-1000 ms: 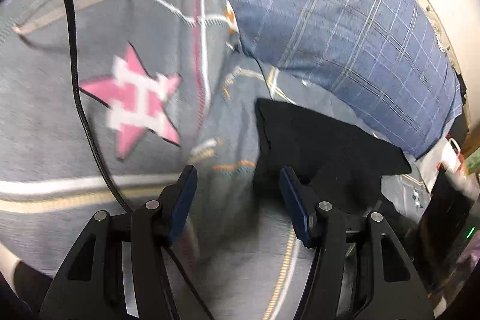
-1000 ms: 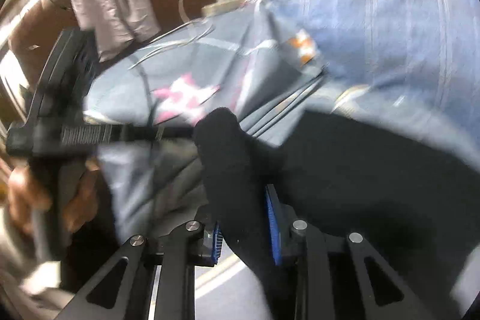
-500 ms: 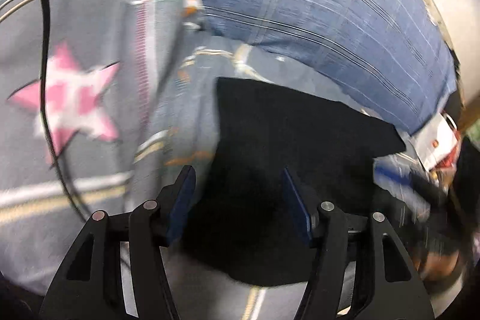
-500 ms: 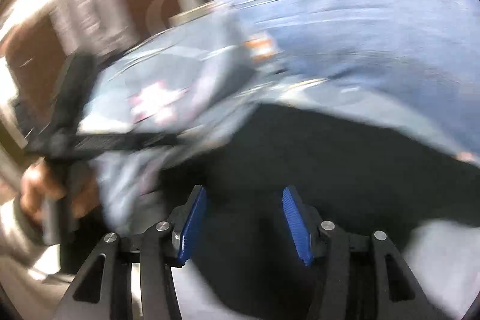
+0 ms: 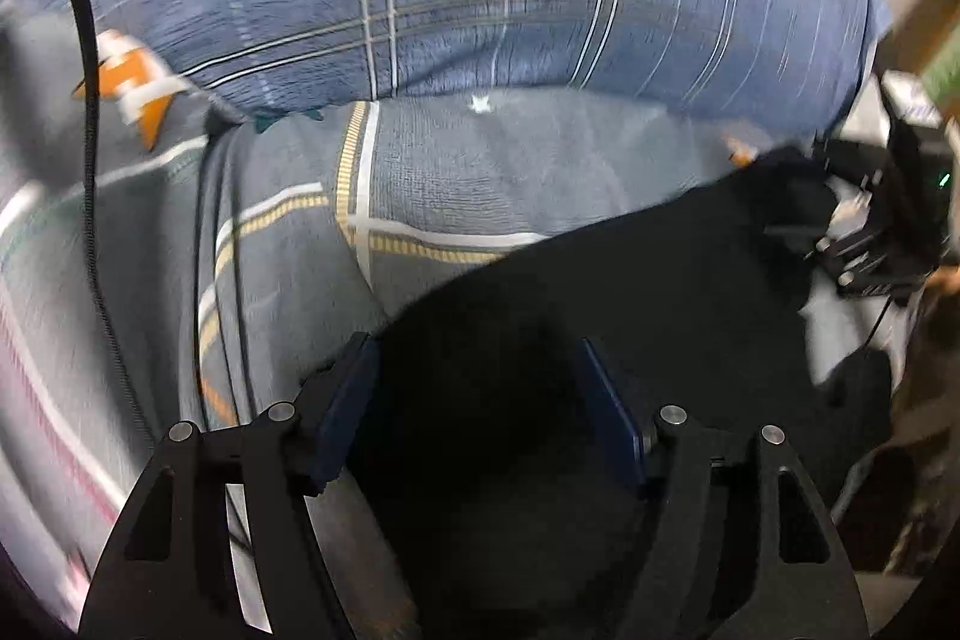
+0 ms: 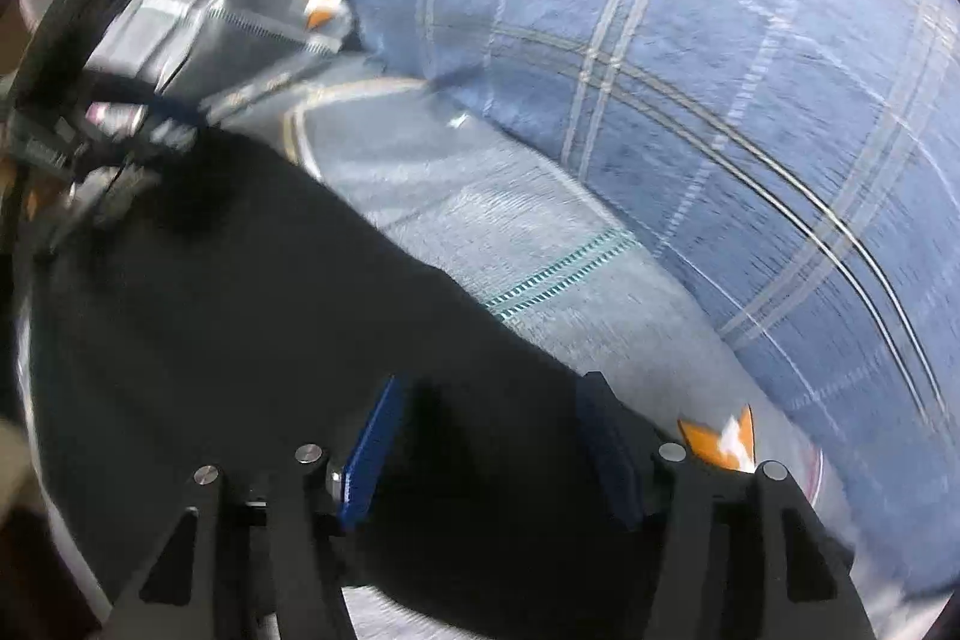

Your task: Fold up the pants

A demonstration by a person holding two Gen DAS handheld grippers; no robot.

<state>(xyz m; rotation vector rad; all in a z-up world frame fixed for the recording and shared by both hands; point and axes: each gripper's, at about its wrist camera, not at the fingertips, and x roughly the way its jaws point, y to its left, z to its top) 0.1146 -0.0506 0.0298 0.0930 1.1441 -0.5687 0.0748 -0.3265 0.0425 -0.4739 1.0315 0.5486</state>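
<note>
Soft black pants on striped bedsheet, left claw and right claw opening, holding nothing

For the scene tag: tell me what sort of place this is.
Most likely a bedroom, with the work done on a bed. A grey bedsheet with stripes and orange stars covers the surface, a big blue plaid pillow lies at its far side, and the black pants are spread on the sheet.
</note>
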